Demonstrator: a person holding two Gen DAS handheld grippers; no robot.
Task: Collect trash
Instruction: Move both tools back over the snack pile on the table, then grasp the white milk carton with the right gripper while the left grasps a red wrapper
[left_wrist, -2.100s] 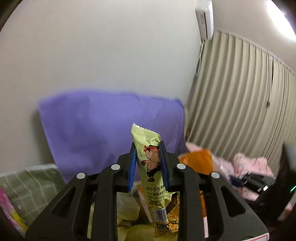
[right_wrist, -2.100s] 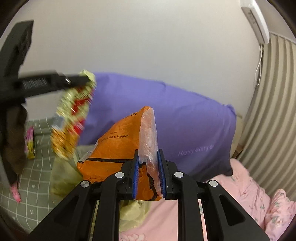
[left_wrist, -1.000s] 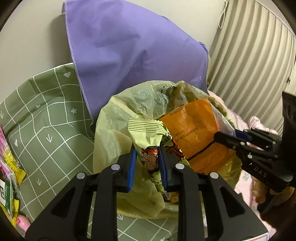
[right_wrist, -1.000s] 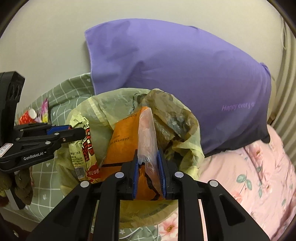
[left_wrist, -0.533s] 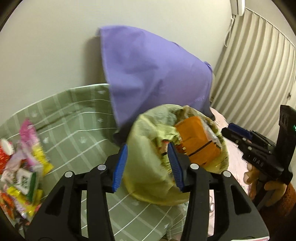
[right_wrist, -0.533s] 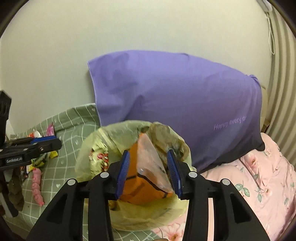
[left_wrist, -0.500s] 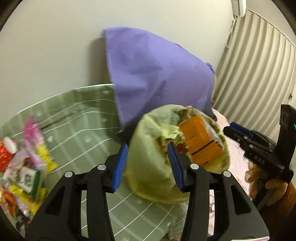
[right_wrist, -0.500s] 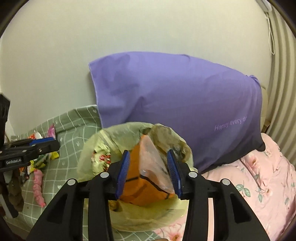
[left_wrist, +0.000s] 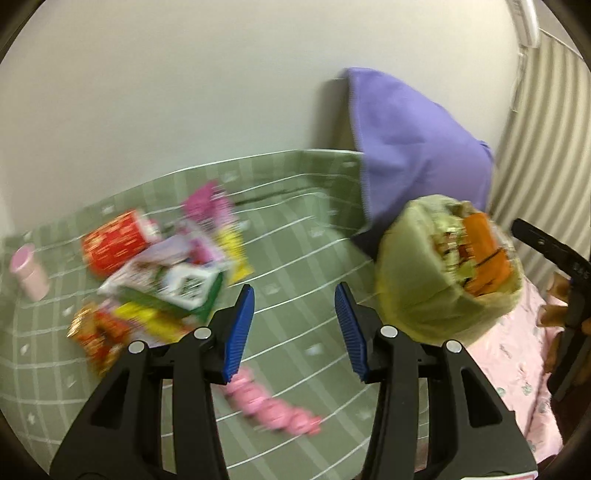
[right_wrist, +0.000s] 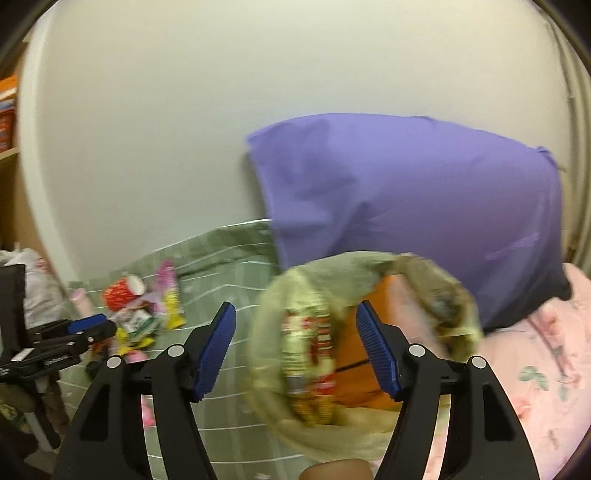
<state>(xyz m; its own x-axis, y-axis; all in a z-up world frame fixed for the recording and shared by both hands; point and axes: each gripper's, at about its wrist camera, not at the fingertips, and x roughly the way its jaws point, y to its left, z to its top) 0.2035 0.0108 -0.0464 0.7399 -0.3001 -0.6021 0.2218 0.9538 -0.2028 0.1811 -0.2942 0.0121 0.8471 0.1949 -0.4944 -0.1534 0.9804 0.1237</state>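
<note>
A yellow-green trash bag (left_wrist: 436, 288) stands open on the bed, with an orange packet (left_wrist: 487, 254) and a snack wrapper inside; it also shows in the right wrist view (right_wrist: 354, 435). A pile of wrappers and packets (left_wrist: 162, 273) lies on the green checked sheet (left_wrist: 303, 258). A pink strip of sweets (left_wrist: 273, 406) lies near my left gripper (left_wrist: 295, 332), which is open and empty above the sheet. My right gripper (right_wrist: 299, 350) is open and empty in front of the bag. Both views are blurred.
A purple pillow (left_wrist: 413, 147) leans on the wall behind the bag. A pink cup (left_wrist: 27, 271) stands at the far left. A pink floral blanket (right_wrist: 535, 369) lies at the right. A red paper cup (left_wrist: 114, 243) lies in the pile.
Both grippers have let go of their packets, which now sit in the bag. My left gripper has swung left toward the wrapper pile. My right gripper has drawn back and opened wider.
</note>
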